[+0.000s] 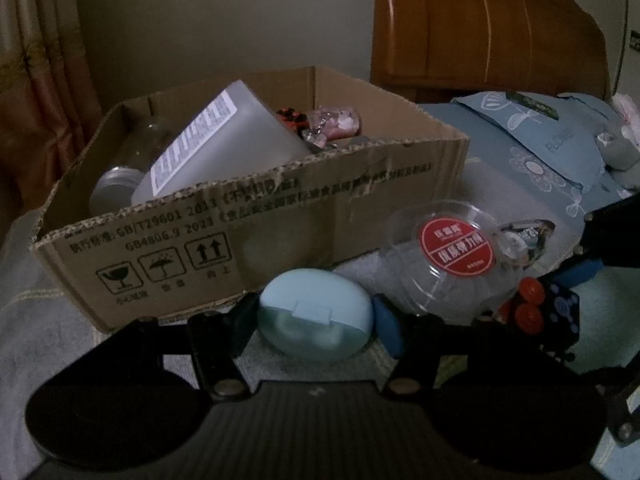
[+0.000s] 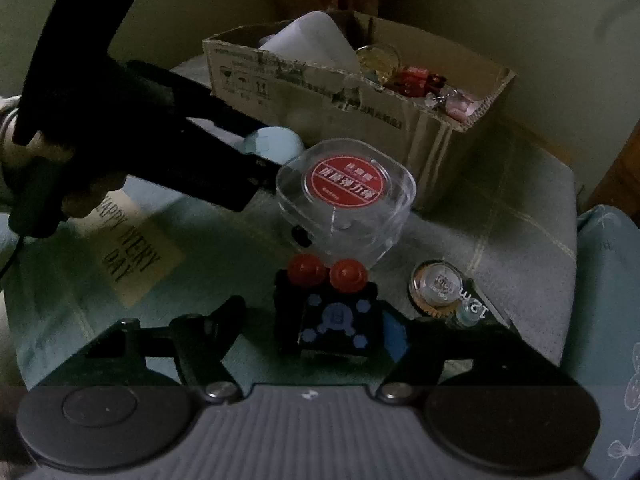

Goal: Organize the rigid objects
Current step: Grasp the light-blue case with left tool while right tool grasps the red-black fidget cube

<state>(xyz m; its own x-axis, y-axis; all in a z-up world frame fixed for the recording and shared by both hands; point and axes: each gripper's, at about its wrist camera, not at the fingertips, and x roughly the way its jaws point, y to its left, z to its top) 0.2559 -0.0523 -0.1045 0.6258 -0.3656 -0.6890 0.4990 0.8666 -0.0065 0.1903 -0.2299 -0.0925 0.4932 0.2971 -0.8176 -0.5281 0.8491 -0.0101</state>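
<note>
Fingers of the left gripper (image 1: 316, 322) pinch a pale blue oval plastic case (image 1: 315, 314) before the brown cardboard box (image 1: 248, 232). Only the right wrist view shows the right gripper (image 2: 320, 328) clasping a black cube with red knobs (image 2: 334, 312), beside a small round jar (image 2: 436, 284).

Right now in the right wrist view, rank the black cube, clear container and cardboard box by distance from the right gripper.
1. Black cube, between the right gripper's fingers.
2. Clear container, just beyond, centre.
3. Cardboard box, farthest, at the back.
</note>
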